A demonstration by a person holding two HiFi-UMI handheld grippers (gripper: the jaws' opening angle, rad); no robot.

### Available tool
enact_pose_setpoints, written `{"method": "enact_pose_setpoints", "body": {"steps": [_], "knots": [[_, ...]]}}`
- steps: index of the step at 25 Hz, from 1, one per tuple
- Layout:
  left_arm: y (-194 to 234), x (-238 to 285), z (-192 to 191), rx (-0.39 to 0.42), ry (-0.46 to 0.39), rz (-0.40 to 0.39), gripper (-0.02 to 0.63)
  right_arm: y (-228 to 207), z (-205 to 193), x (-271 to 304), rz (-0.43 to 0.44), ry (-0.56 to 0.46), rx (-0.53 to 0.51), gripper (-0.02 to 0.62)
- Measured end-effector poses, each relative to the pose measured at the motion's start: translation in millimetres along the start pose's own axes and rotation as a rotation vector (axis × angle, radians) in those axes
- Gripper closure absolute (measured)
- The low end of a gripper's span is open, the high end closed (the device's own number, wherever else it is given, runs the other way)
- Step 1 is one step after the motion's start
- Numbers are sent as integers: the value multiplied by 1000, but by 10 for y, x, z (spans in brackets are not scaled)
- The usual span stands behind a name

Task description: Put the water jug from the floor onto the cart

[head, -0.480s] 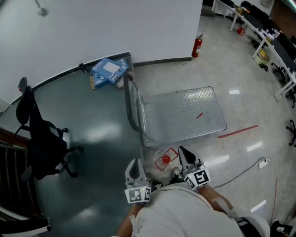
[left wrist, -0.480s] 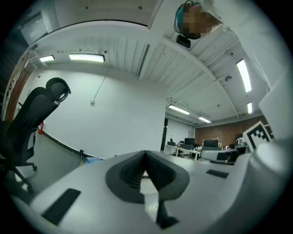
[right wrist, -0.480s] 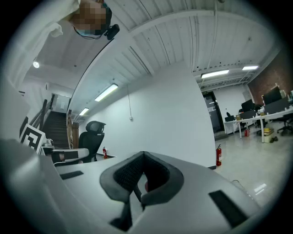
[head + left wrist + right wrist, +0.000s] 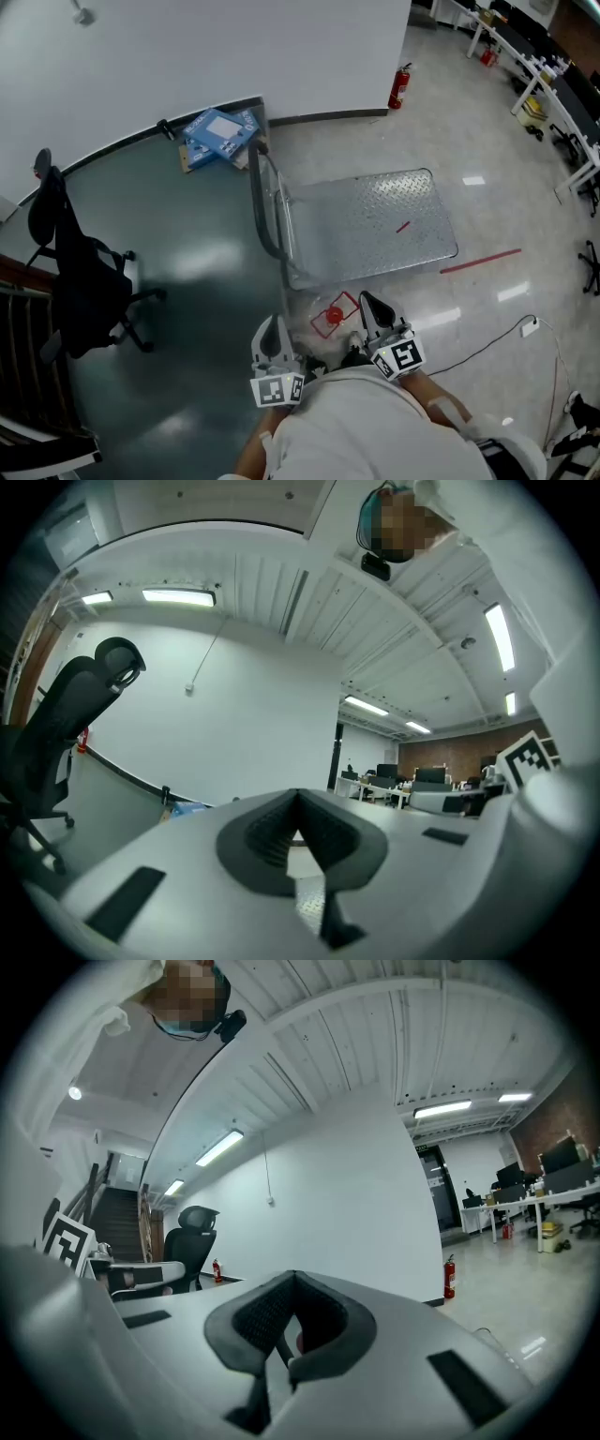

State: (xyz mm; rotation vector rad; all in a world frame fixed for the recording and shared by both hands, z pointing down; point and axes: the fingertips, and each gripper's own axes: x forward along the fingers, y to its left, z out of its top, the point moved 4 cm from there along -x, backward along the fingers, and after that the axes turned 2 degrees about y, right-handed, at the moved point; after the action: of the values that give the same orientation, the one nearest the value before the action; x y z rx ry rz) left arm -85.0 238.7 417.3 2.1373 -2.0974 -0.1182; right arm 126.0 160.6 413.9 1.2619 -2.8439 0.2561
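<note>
The clear water jug [image 4: 330, 317] with a red cap stands on the floor just in front of the cart's near edge. It sits between my two grippers; whether they touch it is hidden. The cart [image 4: 375, 225] is a flat metal platform with a bare diamond-plate deck and an upright handle [image 4: 267, 220] at its left end. My left gripper [image 4: 272, 328] is left of the jug, jaws shut, with nothing between the pads in the left gripper view [image 4: 298, 803]. My right gripper [image 4: 367, 305] is right of the jug, also shut [image 4: 292, 1283], and a bit of red shows behind its pads.
A black office chair [image 4: 80, 281] stands at the left. Blue boxes [image 4: 217, 134] lean against the white wall behind the cart's handle, and a red fire extinguisher [image 4: 398, 92] stands by the wall. A red tape line [image 4: 480, 262] and a cable [image 4: 497, 342] lie on the floor at the right.
The whole scene has slid slightly up and left in the head view. Both grippers and the jug keep the same places relative to each other.
</note>
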Motion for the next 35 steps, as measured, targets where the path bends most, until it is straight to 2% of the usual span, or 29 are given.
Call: {"method": "enact_pose_setpoints", "body": {"steps": [6, 10, 14, 20, 24, 26, 30, 32, 35], "knots": [[51, 12, -21, 19, 2, 3, 603, -96, -214, 129, -22, 54, -7, 583], [178, 76, -27, 16, 5, 23, 603, -309, -622, 422, -79, 175, -27, 583], [199, 164, -90, 24, 20, 18, 603, -512, -1396, 722, -94, 386, -23, 583], [295, 238, -513, 1, 81, 35, 603, -559, -3023, 899, -50, 765, -51, 575], [382, 149, -905, -30, 149, 61, 603, -394, -4096, 714, 42, 1063, -16, 404], [414, 40, -1056, -49, 181, 77, 603, -280, -4471, 568, 77, 1153, 6, 359], [521, -99, -1317, -80, 220, 104, 603, -231, -4983, 467, 57, 1239, 13, 308], [591, -141, -1420, -91, 236, 123, 603, -271, -5137, 501, 27, 1260, -16, 301], [661, -220, -1490, -100, 248, 143, 603, -264, -5276, 570, 31, 1284, -35, 293]]}}
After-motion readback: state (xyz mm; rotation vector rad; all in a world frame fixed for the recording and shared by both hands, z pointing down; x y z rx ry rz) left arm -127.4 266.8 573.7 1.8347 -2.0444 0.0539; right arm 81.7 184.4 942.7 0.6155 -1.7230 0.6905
